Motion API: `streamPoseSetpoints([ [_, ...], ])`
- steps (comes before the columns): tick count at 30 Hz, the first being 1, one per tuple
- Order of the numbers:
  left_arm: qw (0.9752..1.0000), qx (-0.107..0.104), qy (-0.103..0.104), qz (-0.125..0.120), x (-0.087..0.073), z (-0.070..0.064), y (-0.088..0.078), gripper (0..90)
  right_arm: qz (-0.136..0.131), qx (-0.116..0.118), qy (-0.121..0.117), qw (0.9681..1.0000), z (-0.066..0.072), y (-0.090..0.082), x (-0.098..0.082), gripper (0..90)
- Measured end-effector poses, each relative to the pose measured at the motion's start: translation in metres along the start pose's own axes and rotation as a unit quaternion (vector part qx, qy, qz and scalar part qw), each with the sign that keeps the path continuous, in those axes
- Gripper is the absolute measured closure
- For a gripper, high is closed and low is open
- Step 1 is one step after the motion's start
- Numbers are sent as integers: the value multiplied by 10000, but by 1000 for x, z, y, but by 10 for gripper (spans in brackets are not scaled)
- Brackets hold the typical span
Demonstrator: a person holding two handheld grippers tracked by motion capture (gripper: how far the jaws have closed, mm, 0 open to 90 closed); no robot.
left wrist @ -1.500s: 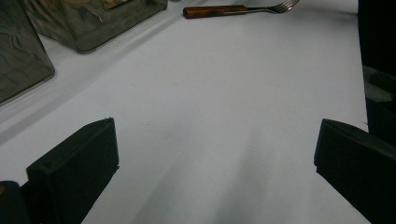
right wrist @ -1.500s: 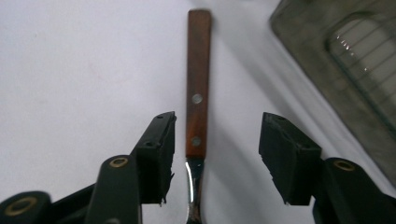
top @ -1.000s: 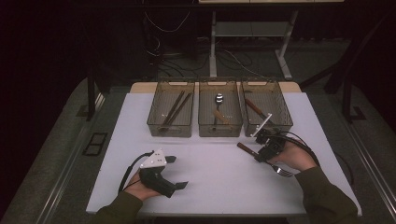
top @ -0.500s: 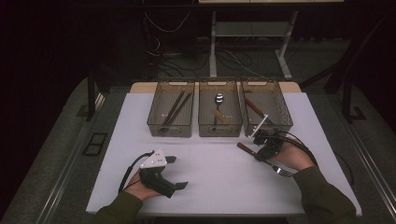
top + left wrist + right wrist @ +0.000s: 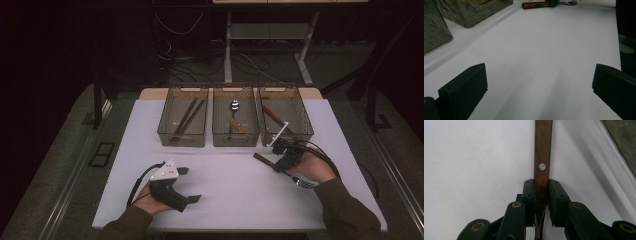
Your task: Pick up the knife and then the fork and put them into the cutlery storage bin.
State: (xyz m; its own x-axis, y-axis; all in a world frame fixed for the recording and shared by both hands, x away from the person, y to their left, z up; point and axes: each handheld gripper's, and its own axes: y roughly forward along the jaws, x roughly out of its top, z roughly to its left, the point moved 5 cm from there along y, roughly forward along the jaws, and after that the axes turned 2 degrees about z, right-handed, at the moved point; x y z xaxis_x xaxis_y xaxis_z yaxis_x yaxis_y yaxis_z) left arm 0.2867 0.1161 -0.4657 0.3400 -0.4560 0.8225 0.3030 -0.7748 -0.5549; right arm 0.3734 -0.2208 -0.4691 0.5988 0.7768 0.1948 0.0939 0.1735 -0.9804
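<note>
Fork clamped by the handle in our right gripper, low on the table before the bins.
We judge it light, stiff, slick; grip wood mid-handle. Left gripper gapes empty.

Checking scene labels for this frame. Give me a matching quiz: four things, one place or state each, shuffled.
Things:
1. fork
2. left claw
3. spoon
4. sticks

Places or states:
A. in the left bin
B. open over bare table
C. in the middle bin
D. wooden handle clamped in the right claw

Pairs: 1-D, 2-B, 3-C, 4-A
</note>
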Motion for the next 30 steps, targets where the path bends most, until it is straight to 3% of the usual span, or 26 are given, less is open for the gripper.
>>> streamPoseSetpoints([
  [4,10000,-3,2,-7,0,0,0,0,-162,27,-4,9999,-2,-3,-1,768],
  [11,10000,0,3,-28,0,0,0,0,-677,228,253,9971,-7,-17,-5,768],
  [20,10000,5,11,-30,0,0,0,0,-1326,472,495,9888,-18,-32,-13,769],
  [30,10000,-3,2,-30,0,0,0,0,-1711,613,719,9807,-26,-45,-19,770],
])
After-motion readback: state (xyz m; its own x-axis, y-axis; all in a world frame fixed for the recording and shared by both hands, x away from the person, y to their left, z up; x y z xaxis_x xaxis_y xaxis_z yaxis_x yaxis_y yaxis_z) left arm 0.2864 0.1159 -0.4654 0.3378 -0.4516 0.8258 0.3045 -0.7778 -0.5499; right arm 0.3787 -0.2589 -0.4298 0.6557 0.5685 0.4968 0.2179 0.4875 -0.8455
